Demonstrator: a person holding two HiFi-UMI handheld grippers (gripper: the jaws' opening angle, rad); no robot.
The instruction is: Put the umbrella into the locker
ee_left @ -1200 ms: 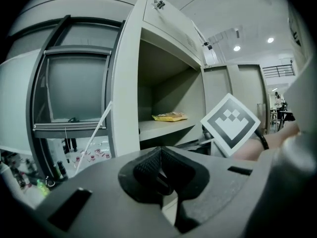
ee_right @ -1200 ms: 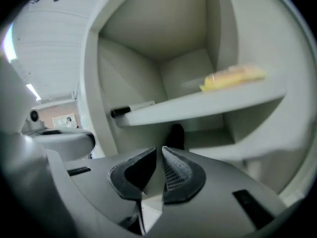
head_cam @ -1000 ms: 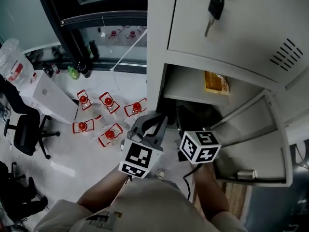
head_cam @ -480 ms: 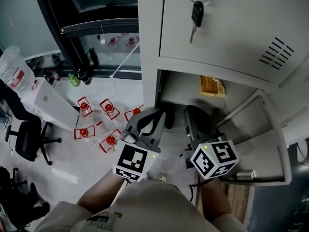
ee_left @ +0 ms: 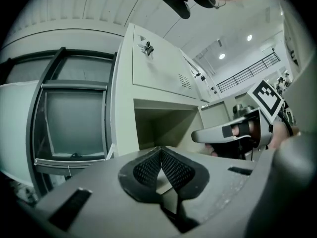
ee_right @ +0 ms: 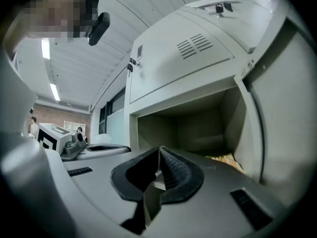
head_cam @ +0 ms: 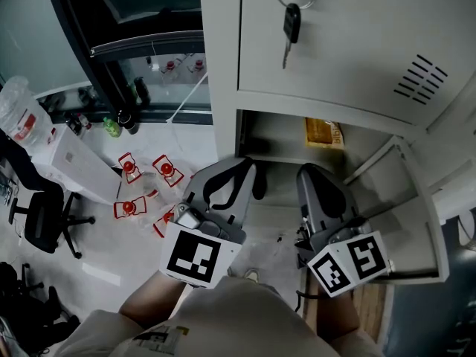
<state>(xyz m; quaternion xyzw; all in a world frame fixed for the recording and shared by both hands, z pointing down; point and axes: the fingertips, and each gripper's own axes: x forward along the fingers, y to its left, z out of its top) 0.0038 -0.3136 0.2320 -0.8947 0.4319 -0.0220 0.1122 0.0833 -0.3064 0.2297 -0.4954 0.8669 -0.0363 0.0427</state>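
Now higher, left gripper (head_cam: 248, 171), right gripper (head_cam: 312, 173), facing locker (head_cam: 357, 36)

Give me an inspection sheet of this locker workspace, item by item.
Surface: pale floor in front of the locker.
Job's things: locker compartment open, its door swung right, yellow packet inside; umbrella: nothing seen.
Clutter: red-capped bottles on the floor; key hanging in the upper door.
Grippers: left tool shut, empty; right tool shut, empty; both in front of the compartment.
Cables: short dark lead under the right tool.
Surroundings: office chair, dark window.
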